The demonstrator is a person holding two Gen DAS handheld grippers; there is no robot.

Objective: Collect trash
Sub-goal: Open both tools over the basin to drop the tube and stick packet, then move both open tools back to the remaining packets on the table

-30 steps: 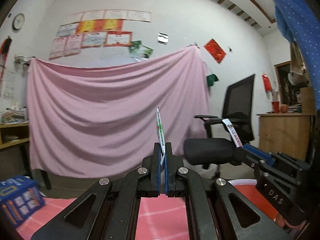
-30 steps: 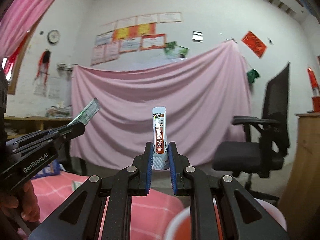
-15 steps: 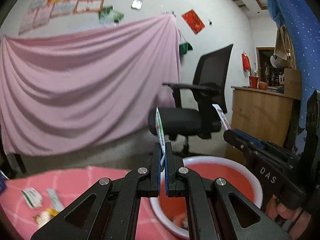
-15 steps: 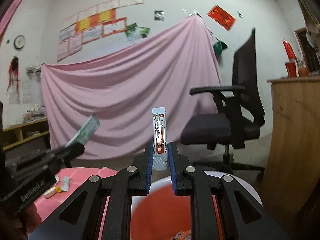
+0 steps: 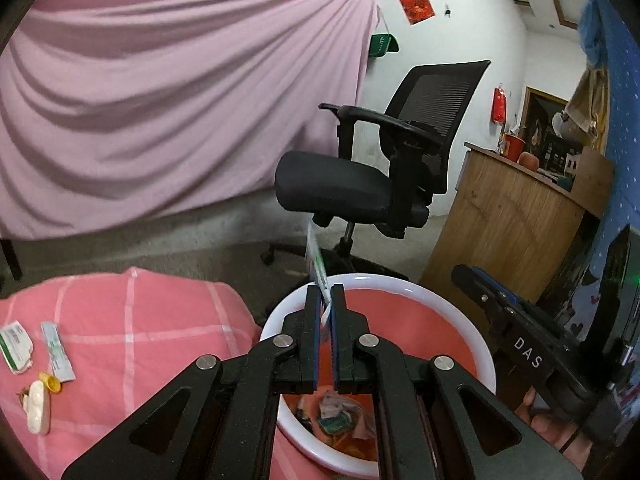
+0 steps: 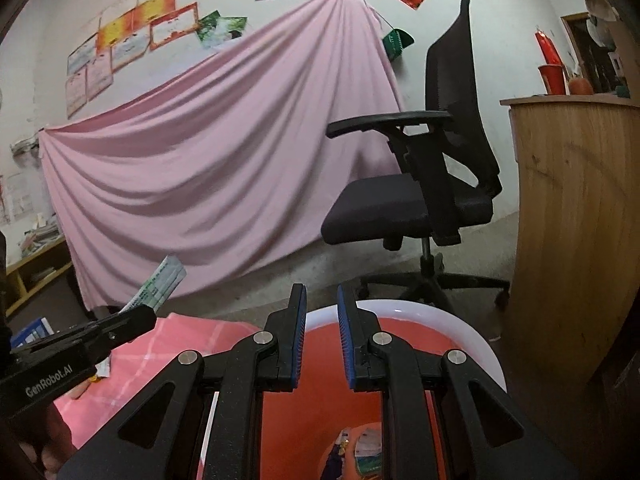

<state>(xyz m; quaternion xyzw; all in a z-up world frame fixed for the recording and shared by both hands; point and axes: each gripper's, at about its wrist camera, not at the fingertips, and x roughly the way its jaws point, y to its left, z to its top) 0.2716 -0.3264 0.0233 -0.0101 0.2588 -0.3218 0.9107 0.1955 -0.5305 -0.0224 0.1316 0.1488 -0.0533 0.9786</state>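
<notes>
My left gripper (image 5: 325, 300): jaws opening, flat green-white sachet (image 5: 317, 264) between blue ribbed pads | my right gripper (image 6: 321, 300): jaws opening, nothing between | round white-rimmed red basin (image 5: 420, 292) below, lower centre, crumpled wrappers inside | checked pink cloth (image 5: 140, 320) lower left

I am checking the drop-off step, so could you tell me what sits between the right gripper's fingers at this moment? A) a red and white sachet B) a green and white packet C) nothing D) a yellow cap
C: the right gripper has nothing between its fingers, which are opening over the red basin, while the left gripper still has the green and white packet between its own.
</notes>
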